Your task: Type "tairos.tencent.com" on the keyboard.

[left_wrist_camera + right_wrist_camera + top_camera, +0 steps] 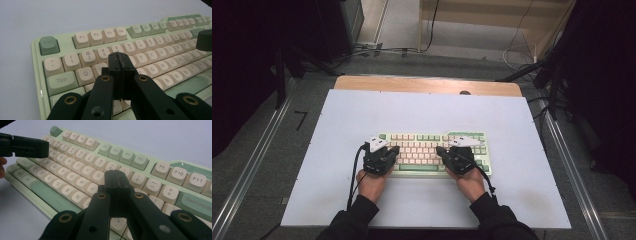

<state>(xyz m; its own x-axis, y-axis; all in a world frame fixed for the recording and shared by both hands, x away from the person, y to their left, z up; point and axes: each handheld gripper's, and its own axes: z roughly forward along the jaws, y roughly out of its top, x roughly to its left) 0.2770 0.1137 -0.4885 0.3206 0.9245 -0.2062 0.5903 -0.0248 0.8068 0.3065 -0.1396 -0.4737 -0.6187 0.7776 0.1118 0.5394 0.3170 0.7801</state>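
High view: keyboard (434, 152) sits mid-counter (337, 150); left claw (388, 151) and right claw (443, 152) both clenched, empty, poised over keys. Typing looks barely begun.

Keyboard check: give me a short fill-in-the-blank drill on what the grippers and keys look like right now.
1. The pale green plastic keyboard with cream keys lies on a ____ sheet that covers the table.
2. The jaws of the left gripper and the right gripper are both ____.
3. In the left gripper view, the dark green corner key reads ____.

Missing words: white; shut; Esc
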